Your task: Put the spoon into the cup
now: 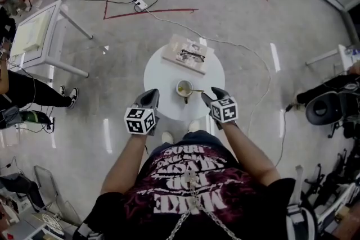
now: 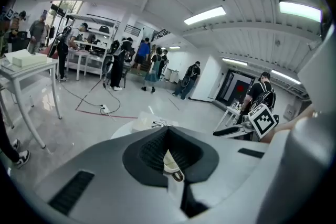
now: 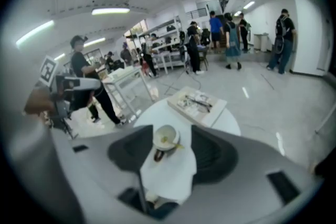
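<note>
A pale cup (image 1: pixel 184 88) stands near the front of the round white table (image 1: pixel 160 73), with the spoon (image 1: pixel 196 90) in it and its handle leaning out to the right. My right gripper (image 1: pixel 209 97) hovers just right of the cup, open and holding nothing. In the right gripper view the cup (image 3: pixel 167 138) shows down between the spread jaws of my right gripper (image 3: pixel 170 131), well below them. My left gripper (image 1: pixel 149 99) hangs left of the cup, apart from it. In its own view my left gripper (image 2: pixel 168 131) has its pads meeting at the tips, with the cup (image 2: pixel 171 164) in the slit beneath.
A flat book with glasses on it (image 1: pixel 188 53) lies at the table's far side. On the floor, a power strip with cables (image 1: pixel 139 4) lies beyond the table. A white side table (image 1: pixel 34 36) stands at the left and a dark chair (image 1: pixel 329 107) at the right.
</note>
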Tool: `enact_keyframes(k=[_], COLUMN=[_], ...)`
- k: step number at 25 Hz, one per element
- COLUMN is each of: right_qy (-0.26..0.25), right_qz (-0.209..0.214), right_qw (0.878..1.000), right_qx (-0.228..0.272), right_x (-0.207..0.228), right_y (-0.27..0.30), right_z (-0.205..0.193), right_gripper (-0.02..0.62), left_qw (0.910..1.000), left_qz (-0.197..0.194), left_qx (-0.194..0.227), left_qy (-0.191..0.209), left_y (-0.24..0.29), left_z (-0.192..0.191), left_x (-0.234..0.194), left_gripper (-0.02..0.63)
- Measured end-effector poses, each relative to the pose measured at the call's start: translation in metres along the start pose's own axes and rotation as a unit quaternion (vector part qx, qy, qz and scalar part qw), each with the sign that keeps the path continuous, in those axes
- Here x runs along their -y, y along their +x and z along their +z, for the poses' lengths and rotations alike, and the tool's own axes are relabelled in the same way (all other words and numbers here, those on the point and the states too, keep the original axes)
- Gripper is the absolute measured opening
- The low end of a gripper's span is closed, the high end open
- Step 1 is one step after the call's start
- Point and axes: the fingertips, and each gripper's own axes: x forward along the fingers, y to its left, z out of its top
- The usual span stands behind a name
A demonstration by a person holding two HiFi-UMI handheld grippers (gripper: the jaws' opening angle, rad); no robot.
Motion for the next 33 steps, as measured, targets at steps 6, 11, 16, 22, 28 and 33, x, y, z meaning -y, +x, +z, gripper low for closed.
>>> enact_keyframes(k=[6, 11, 16, 22, 28, 33], right_qy=[-0.053, -0.093, -0.109, -0.090, -0.080, -0.074], right_qz=[0.034, 0.019, 0.012, 0.006, -0.005, -0.008], right_qw=[0.985, 0.969, 0.962, 0.963, 0.962, 0.962], right_qx=[0.160, 0.230, 0.251, 0.255, 0.260, 0.264], right_x=[-0.051, -0.070, -0.086, -0.094, -0.100, -0.103], right_y=[-0.081, -0.116, -0.126, -0.128, -0.131, -0.128], right_z=[0.079, 0.127, 0.139, 0.136, 0.141, 0.134], right_gripper=[0.053, 0.034, 0.034, 0.034, 0.034, 0.034], left_qw=[0.9962, 0.9861, 0.9829, 0.9838, 0.9833, 0.9831], left_qz=[-0.026, -0.046, -0.054, -0.066, -0.074, -0.081], left_qx=[0.072, 0.121, 0.129, 0.120, 0.117, 0.115], left_qy=[0.043, 0.104, 0.119, 0.116, 0.118, 0.117], left_y=[-0.037, -0.056, -0.065, -0.070, -0.074, -0.077], left_z=[0.064, 0.110, 0.117, 0.114, 0.115, 0.107], left_x=[0.024, 0.050, 0.056, 0.051, 0.046, 0.043], left_gripper=[0.026, 0.026, 0.026, 0.026, 0.026, 0.026])
